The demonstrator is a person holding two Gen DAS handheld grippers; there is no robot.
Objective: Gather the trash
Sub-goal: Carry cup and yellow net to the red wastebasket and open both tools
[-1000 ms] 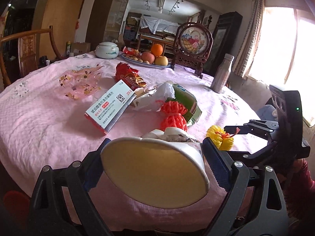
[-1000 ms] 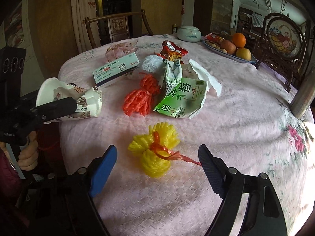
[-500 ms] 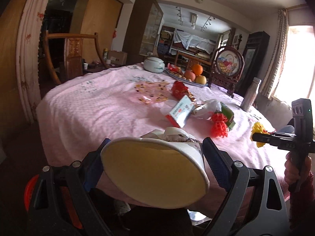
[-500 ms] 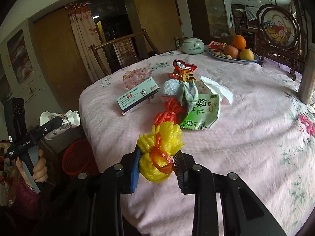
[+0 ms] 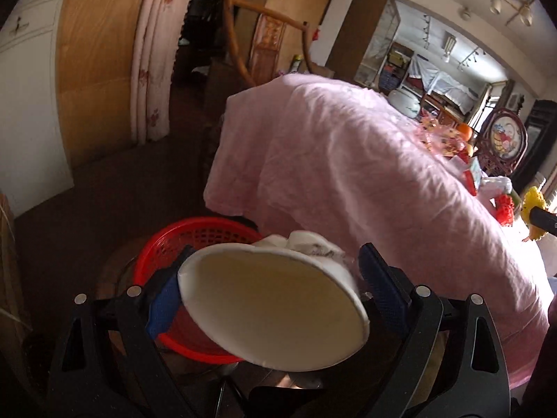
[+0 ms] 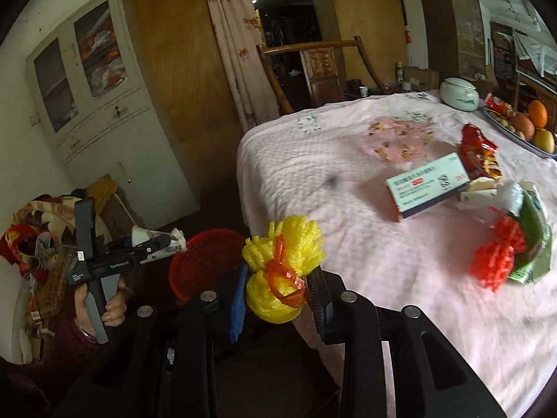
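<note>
Left gripper [image 5: 268, 275]: clamped on a crushed white paper cup [image 5: 275, 310], whose open mouth faces the camera; the blue pads press its sides.
Paper cup's place: held in the air above the red basket [image 5: 195, 237], off the edge of the table [image 5: 348, 174].
Red basket: a slatted plastic basket on the dark floor beside the table; its rim shows behind and under the cup (what lies inside it cannot be made out).
Right gripper [image 6: 278, 292]: closed on a yellow foam net [image 6: 282, 264] tied with a red ribbon; the pads squeeze its lower half and the frilled top fans out above them.
Yellow foam net's place: lifted at the near edge of the table, with the basket low to its left in the right wrist view.
Left hand [image 6: 104, 299]: wrapped round the grey handle of the left gripper, with a dark red sleeve below.
Still on the table: a medicine box [image 6: 428, 191] in white and teal, a red snack wrapper [image 6: 477, 153] touching its far end, a red foam net [image 6: 497, 254], a green carton [image 6: 532, 240] just beside that net, and a clear pink wrapper [image 6: 400, 139] farther back.
Far side of the table: a white lidded pot [image 6: 459, 94] and a fruit plate [image 6: 529, 139] with oranges.
Tablecloth: pink, wrinkled, hanging over the edge.
</note>
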